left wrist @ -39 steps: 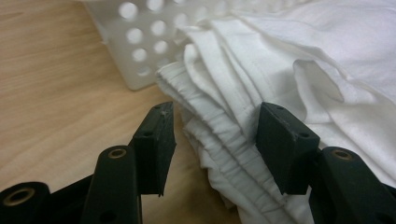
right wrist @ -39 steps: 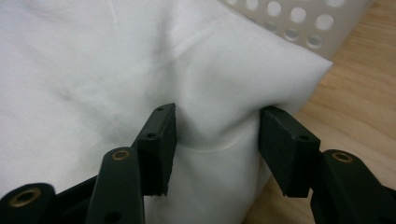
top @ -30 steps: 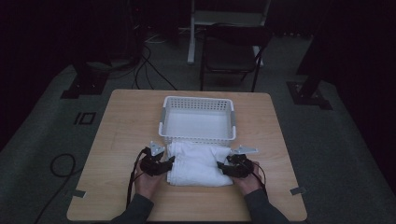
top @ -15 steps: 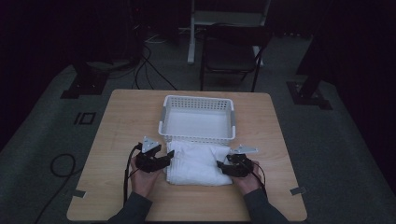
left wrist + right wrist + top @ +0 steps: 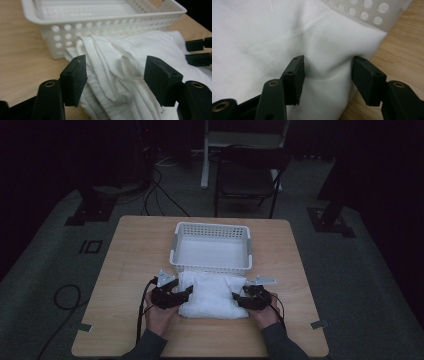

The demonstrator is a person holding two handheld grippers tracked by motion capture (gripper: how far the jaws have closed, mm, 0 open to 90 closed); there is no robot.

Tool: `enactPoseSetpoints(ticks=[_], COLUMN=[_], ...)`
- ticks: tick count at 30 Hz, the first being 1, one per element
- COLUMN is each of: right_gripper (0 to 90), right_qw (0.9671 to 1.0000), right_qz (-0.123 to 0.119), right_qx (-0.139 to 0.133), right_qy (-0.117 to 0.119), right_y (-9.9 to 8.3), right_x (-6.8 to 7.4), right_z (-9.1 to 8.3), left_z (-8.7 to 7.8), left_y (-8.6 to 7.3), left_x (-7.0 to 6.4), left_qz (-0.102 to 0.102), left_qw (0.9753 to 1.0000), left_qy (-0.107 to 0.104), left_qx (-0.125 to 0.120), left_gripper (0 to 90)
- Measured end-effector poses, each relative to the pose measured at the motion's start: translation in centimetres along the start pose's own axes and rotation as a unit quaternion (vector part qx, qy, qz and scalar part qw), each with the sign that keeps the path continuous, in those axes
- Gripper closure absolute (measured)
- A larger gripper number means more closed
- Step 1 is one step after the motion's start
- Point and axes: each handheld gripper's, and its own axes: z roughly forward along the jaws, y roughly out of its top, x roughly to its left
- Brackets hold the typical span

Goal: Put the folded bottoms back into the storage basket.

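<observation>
White cloth is what we see between the two hands, and little about it has changed over the last second: the folded towel (image 5: 214, 294) lies where it lay, on the near half of the desk (image 5: 125, 250). What differs is the left tool (image 5: 183, 292). It sat a touch nearer to us and closer against the cloth a second ago; now it has shifted slightly left and far, with its tips at the towel's left edge. The right tool (image 5: 239, 299) has stayed at the towel's right edge.

We see the towel as a thick, soft stack, folded several times, with its far side pressed up against the near wall of the white perforated basket (image 5: 212, 265). In the left gripper view the layered folds of the towel (image 5: 125, 65) show as loose ridges running toward the basket (image 5: 75, 30), and the cloth bulges in the middle.

The left tool (image 5: 115, 75) stands wide open in its own view, its two black jaws spread to either side of the towel's edge, with the cloth lying between them but not pinched. The right tool (image 5: 327, 75) is also open, moderately wide, its jaws straddling the corner of the towel (image 5: 262, 37); the cloth puckers between them and the inner faces seem to touch it, but we cannot tell whether it is truly gripped. Beyond that corner the basket (image 5: 372, 12) wall and bare wood show.
</observation>
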Motion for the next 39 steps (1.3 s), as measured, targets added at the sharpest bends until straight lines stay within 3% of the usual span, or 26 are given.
enactPoseSetpoints(ticks=[6, 14, 17, 21, 25, 29, 32, 39], right_gripper=[43.6, 42.5, 41.5, 40.5, 34.6, 22.9, 16.3, 11.7], right_qw=[1.0, 1.0, 1.0, 0.9999, 0.9999, 0.9995, 0.9992, 0.9995], right_qz=[0.002, 0.004, 0.007, 0.012, 0.016, 0.022, 0.031, 0.028], right_qx=[-0.002, 0.0, 0.0, 0.004, 0.004, -0.004, -0.013, -0.013], right_qy=[0.002, 0.003, 0.003, 0.005, -0.002, -0.023, -0.021, -0.007], right_y=[-0.1, -0.1, -0.1, 0.0, 0.0, 0.3, 0.4, 0.5], right_x=[0.0, -0.1, -0.1, -0.2, -0.3, -0.1, 0.2, 1.1], right_z=[0.0, 0.0, 0.1, 0.0, -0.2, -0.8, -1.3, -1.0], left_z=[1.4, 2.7, 3.2, 3.6, 4.1, 4.4, 4.6, 4.7], left_y=[-1.1, -1.6, -1.6, -1.9, -2.2, -2.4, -2.5, -2.4], left_x=[-0.3, 0.8, 1.1, 1.6, 2.3, 2.7, 3.0, 3.1], left_qz=[0.024, 0.01, -0.006, -0.007, -0.029, -0.046, -0.058, -0.058], left_qw=[0.9987, 0.999, 0.999, 0.9989, 0.9983, 0.9972, 0.996, 0.9957], left_qy=[0.031, 0.013, 0.005, -0.002, -0.018, -0.028, -0.036, -0.04], left_qx=[0.033, 0.041, 0.044, 0.046, 0.047, 0.051, 0.057, 0.06], left_gripper=[22.5, 16.8, 16.6, 14.8, 9.7, 6.2, 3.1, 2.6])
